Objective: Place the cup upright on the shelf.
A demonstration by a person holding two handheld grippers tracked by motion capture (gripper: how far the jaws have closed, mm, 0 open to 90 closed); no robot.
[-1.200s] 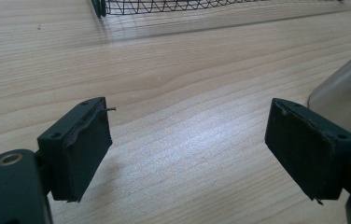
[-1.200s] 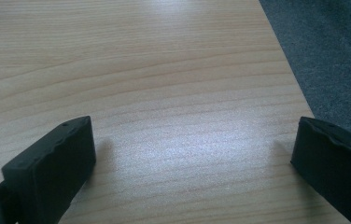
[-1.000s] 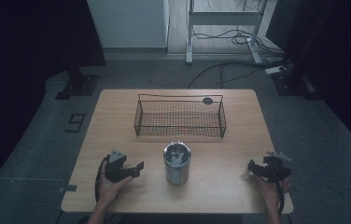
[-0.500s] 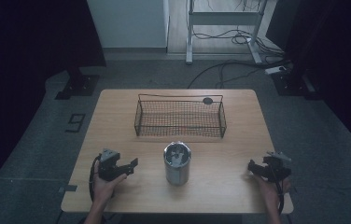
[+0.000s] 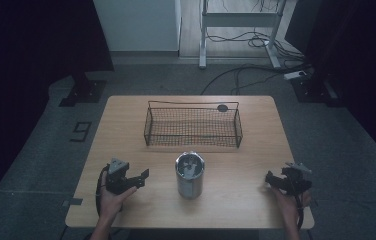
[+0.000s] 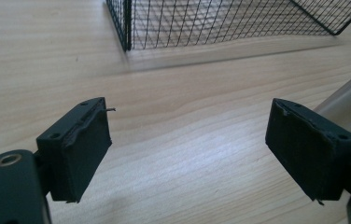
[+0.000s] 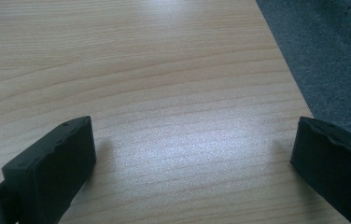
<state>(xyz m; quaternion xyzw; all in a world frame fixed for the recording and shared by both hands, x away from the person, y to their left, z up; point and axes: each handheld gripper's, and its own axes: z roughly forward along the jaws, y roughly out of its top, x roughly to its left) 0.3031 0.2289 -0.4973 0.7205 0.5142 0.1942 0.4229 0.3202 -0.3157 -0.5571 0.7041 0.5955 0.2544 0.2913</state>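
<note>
The left gripper (image 5: 141,177) is holding its fingers (image 6: 78,154) wide apart over bare wood with nothing between them, and the right gripper (image 5: 271,178) is likewise keeping its fingers (image 7: 54,163) spread wide and gripping nothing. The metal canister (image 5: 190,175) is standing upright on the counter (image 5: 126,125) between the two, the left gripper near its left side and the right gripper well apart on its right. The wire basket (image 5: 193,126) is sitting just behind the canister.
</note>
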